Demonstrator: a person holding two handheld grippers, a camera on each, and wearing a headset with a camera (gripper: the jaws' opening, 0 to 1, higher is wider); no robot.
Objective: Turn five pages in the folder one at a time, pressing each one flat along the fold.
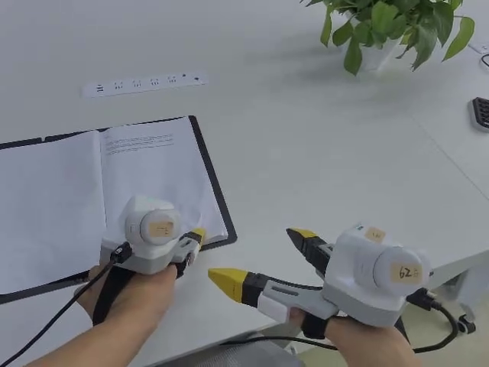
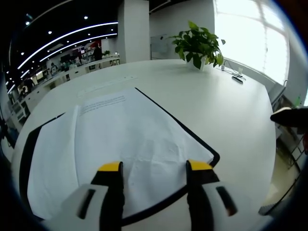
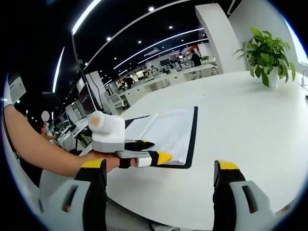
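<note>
You work on a wide white surface (image 1: 306,153) in an open office. In the gripper views there are long ceiling lights (image 3: 159,41) and a white pillar (image 2: 134,29), with a bright window in the upper right of the left gripper view. In the upper left of the head view a white power strip (image 1: 145,82) lies flat on the surface. In the upper right a white pot (image 1: 378,55) holds a green plant (image 1: 386,19).

The folder (image 1: 153,176) lies open at the left of the head view. Its black cover holds white pages (image 2: 134,139), and the right page has some printed lines at its top.

Your left claw (image 2: 154,166) is moderately open over the lower right corner of the folder, with the black edge between its two jaws. I cannot tell whether the tips touch the paper. Your right claw (image 3: 160,164) is wide open and holds nothing. In the head view it is over bare surface to the right of the folder, near the left claw but apart from it.
</note>
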